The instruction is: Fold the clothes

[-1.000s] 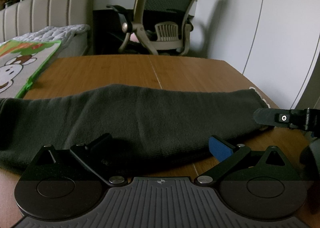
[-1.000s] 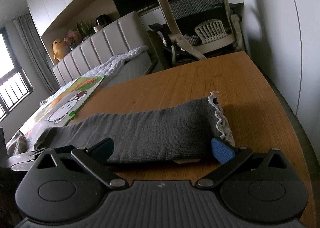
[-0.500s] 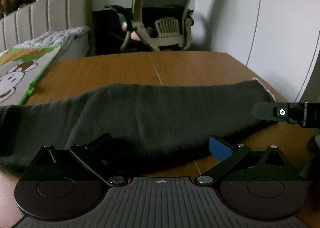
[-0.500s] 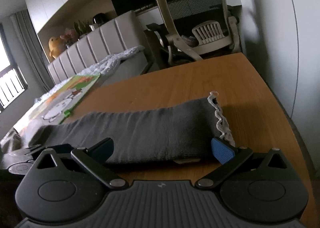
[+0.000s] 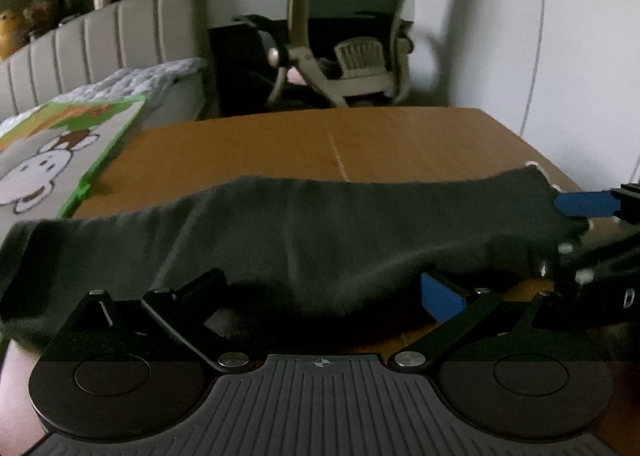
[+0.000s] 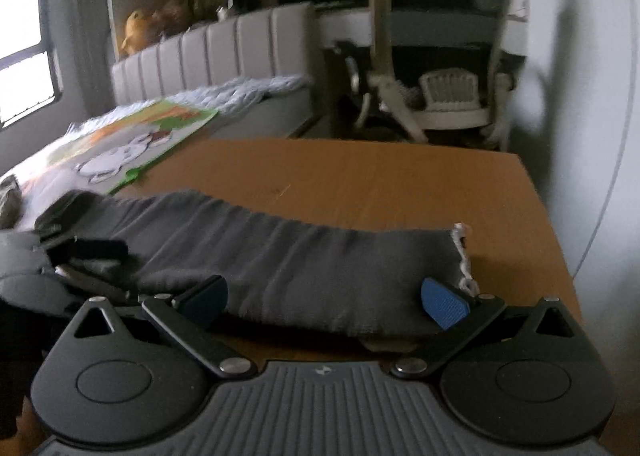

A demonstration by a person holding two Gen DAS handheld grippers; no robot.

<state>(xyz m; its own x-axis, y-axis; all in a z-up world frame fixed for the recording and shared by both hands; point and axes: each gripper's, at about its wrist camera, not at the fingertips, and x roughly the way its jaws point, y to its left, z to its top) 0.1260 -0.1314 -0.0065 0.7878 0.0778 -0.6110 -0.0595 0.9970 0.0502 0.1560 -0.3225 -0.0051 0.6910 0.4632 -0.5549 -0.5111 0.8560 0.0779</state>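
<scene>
A: Where's the cloth (image 5: 320, 232) lying?

B: Across the near part of the tabletop (image 5: 360, 143), a long dark-grey band running left to right. In the right wrist view its white-stitched end (image 6: 460, 256) lies near the right edge; the far part of the wood is bare. The left end reaches the table's left edge, by the cartoon mat (image 5: 48, 159).

A: Left gripper (image 5: 324, 288), what state?

B: Spread wide. Black finger on the left, blue pad (image 5: 440, 296) on the right, w/ the cloth's near hem bunched between them. Nothing pinched as far as the view shows; the fabric sits in the gap, near edge in shadow.

A: And the right gripper (image 6: 324, 296)?

B: Also wide. Its dark pad (image 6: 204, 296) and blue pad (image 6: 444, 304) straddle the cloth close to the stitched end. The fabric lies between the fingers, and whether they touch it can't be told. A pale scrap shows under the hem, just in front of the blue pad.

A: Do the tools see each other?

B: Yes. In the left wrist view the right tool's blue pad pokes in at the right rim, touching the cloth's end. In the right wrist view the left tool shows at the left rim, beside the cloth.

A: Background?

B: Office chair (image 6: 444, 55) beyond the far edge, ribbed bed headboard (image 6: 224, 51) to the left. Both frames blurred.
</scene>
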